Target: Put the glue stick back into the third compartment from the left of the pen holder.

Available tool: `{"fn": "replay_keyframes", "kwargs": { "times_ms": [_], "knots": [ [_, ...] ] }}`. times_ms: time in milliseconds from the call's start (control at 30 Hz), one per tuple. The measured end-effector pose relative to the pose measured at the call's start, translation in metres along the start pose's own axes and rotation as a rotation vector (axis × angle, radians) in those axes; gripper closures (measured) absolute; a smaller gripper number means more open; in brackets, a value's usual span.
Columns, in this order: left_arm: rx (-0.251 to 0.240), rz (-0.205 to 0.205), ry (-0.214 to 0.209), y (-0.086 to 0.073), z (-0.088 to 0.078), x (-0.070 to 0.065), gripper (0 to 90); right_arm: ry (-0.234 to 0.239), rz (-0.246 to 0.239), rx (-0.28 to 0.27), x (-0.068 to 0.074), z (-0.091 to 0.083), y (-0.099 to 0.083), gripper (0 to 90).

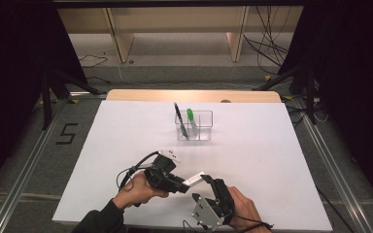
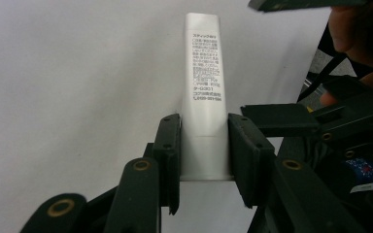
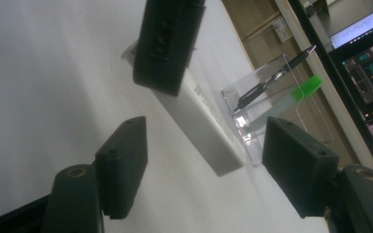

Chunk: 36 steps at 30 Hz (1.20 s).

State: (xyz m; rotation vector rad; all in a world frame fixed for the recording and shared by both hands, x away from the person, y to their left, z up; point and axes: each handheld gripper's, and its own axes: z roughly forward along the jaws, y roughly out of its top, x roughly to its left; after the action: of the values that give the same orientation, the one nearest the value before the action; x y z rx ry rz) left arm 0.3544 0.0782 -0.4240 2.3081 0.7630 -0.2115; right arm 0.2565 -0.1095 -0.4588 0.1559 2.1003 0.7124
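A white printed tube (image 2: 203, 73), shaped like a glue stick, is clamped at its near end by my left gripper (image 2: 204, 141), which is shut on it. In the high view the tube (image 1: 193, 180) points right from the left gripper (image 1: 177, 184) toward the right gripper (image 1: 208, 182), low over the table's front. In the right gripper view the tube's free end (image 3: 218, 155) lies between the jaws of my right gripper (image 3: 209, 162). Those jaws stand open, with gaps on both sides of the tube.
A clear plastic organizer (image 1: 201, 127) stands mid-table toward the back, holding a black pen (image 1: 179, 119) and a green-capped marker (image 1: 191, 116). The white tabletop (image 1: 252, 160) spreads around it. The table's front edge lies just below the person's hands.
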Motion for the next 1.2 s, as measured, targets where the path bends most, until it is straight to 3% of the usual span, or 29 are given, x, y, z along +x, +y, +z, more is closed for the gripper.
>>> {"fn": "replay_keyframes", "kwargs": {
  "times_ms": [100, 133, 267, 500, 1200],
  "knots": [
    [0.014, 0.011, -0.002, 0.003, 0.002, -0.002, 66.9, -0.036, -0.094, 0.027, 0.008, 0.003, 0.001, 39.0],
    [0.022, 0.014, -0.005, 0.004, 0.002, -0.003, 66.9, -0.036, -0.094, 0.027, 0.008, 0.003, 0.001, 39.0],
    [0.040, 0.026, -0.018, 0.006, 0.004, -0.006, 66.9, -0.069, -0.183, 0.054, 0.015, 0.006, 0.001, 43.0],
    [0.058, 0.036, -0.033, 0.005, 0.006, -0.009, 66.9, -0.097, -0.274, 0.068, 0.024, 0.008, 0.002, 49.6],
    [0.090, 0.042, -0.048, 0.005, 0.010, -0.014, 66.8, -0.125, -0.394, 0.045, 0.033, 0.009, 0.001, 66.6]
  ]
}}
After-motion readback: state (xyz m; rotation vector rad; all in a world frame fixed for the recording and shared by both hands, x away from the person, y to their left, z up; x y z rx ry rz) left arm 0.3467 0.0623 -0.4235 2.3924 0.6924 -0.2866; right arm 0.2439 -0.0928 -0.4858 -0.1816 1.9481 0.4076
